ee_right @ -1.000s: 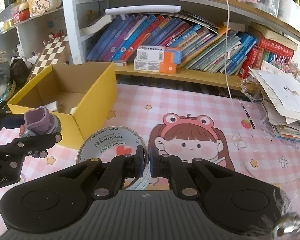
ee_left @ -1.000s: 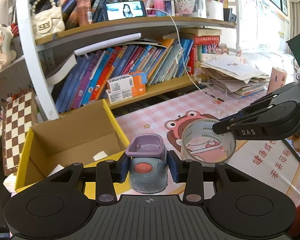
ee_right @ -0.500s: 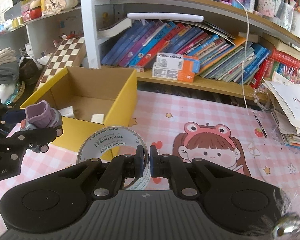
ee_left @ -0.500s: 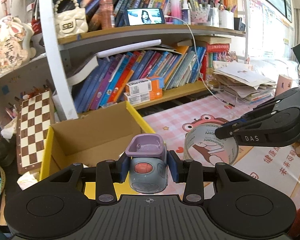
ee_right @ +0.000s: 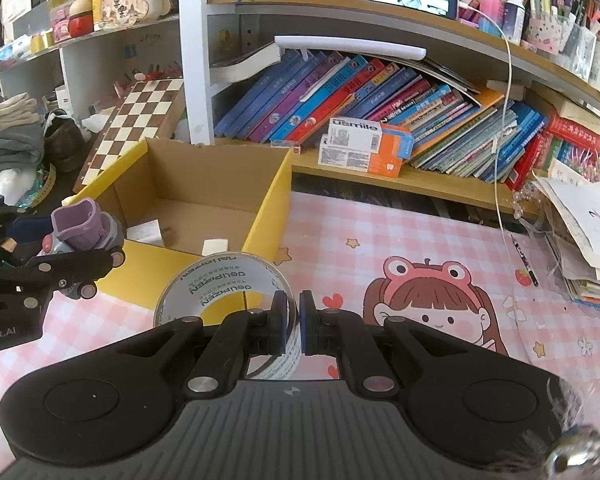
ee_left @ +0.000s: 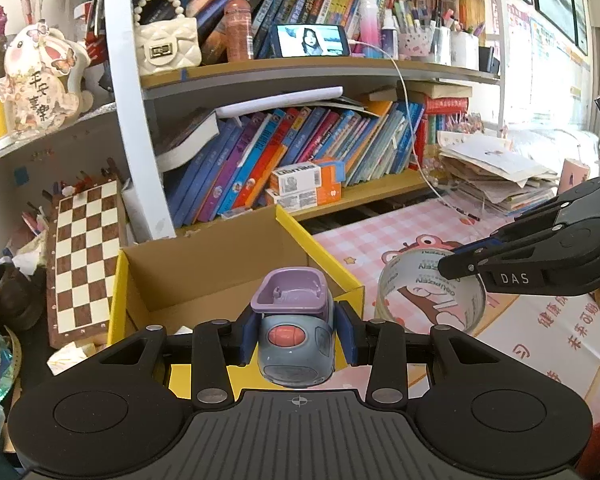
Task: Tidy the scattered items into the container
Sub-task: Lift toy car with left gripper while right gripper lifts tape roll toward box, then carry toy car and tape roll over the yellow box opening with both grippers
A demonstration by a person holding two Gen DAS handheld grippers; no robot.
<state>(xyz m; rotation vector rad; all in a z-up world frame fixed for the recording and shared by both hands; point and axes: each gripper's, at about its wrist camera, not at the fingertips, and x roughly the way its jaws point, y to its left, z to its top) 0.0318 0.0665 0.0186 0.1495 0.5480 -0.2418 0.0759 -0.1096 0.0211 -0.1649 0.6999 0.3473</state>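
My left gripper (ee_left: pixel 296 338) is shut on a grey and purple toy (ee_left: pixel 294 330) with a red button, held just above the near wall of the open yellow cardboard box (ee_left: pixel 324 256). The toy also shows in the right wrist view (ee_right: pixel 82 226) beside the box (ee_right: pixel 274 196). My right gripper (ee_right: pixel 294 320) is shut on the rim of a clear tape roll (ee_right: pixel 220 284), held above the pink mat to the right of the box. The roll shows in the left wrist view (ee_left: pixel 416 304). Small white scraps (ee_right: pixel 216 246) lie inside the box.
A bookshelf with leaning books (ee_right: pixel 340 96) stands behind the box. A chessboard (ee_left: pixel 84 256) leans to the left of it. A stack of papers (ee_left: pixel 496 180) sits at the right on the pink cartoon mat (ee_right: pixel 420 264). A white cable (ee_right: pixel 500 160) hangs down.
Both grippers have moved left towards the box with their loads and risen. The box now sits closer and more centred in both views.
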